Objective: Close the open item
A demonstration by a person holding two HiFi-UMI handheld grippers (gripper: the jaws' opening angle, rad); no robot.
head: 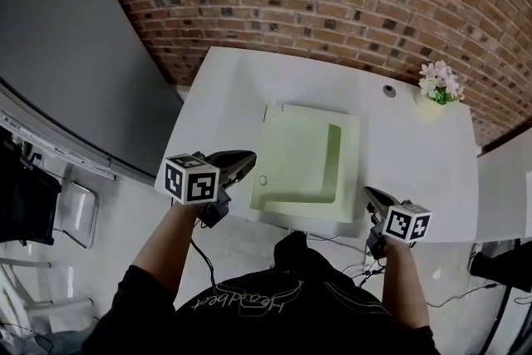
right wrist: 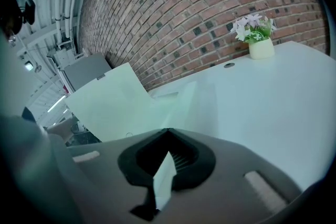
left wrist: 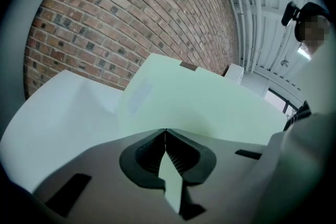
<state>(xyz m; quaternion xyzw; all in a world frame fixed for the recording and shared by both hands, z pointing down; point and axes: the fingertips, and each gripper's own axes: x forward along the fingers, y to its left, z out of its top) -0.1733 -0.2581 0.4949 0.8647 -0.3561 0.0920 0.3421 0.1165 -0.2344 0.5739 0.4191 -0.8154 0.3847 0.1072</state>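
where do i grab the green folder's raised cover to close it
Pinch the cover by its free left edge, near the small round mark, coming from the left, as the left tongs appear to. It is a thin raised sheet, so only an edge pinch fits.

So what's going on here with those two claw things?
A person holds a claw in each hand. The left claw and the right claw are each shut on an edge of the raised lid of a flat pale green box on a white table. The lid is not yet down.
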